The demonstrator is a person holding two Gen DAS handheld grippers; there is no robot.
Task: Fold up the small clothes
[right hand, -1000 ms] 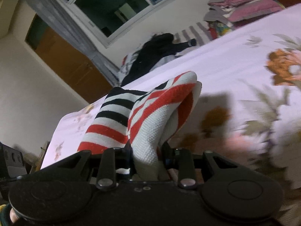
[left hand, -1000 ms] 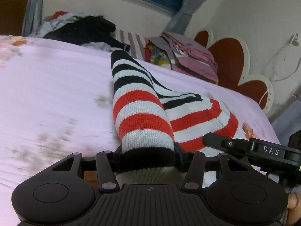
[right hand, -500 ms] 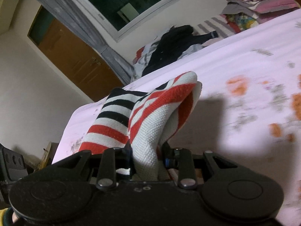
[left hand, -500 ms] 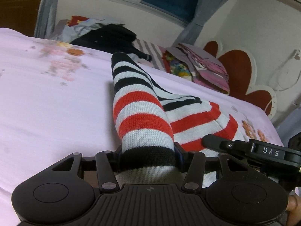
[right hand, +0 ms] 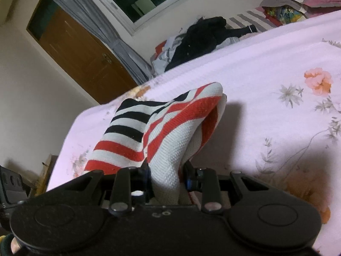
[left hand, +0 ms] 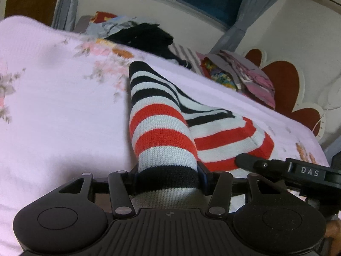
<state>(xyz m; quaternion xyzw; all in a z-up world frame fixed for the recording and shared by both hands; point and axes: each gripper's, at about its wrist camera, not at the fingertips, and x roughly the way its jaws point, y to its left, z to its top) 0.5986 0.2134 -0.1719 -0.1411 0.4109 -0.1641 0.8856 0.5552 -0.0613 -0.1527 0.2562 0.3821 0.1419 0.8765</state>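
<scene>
Over the pink floral bed (left hand: pixel 53 128), a striped knit garment (left hand: pixel 162 132) hangs stretched between the two tools. The left hand-held gripper (left hand: pixel 167 178) is clamped on its black-banded edge, and the right hand-held gripper (right hand: pixel 165 170) pinches a bunched white-and-red part, so the cloth tents up between them instead of lying flat. Held at two points like this, I'd say it is being carried to a clear patch of sheet for spreading and folding; it looks lifted, though I cannot tell whether its far end brushes the bed.

From the left wrist view, a dark heap of clothes (left hand: pixel 145 38) lies at 12 o'clock by the wall, and a folded stack (left hand: pixel 240 74) sits at 1 o'clock near the red scalloped headboard (left hand: pixel 283 81). Both are well apart from the garment. The sheet just ahead is bare, so nothing seems to block a lay-down; the main risk is the knit landing creased.
</scene>
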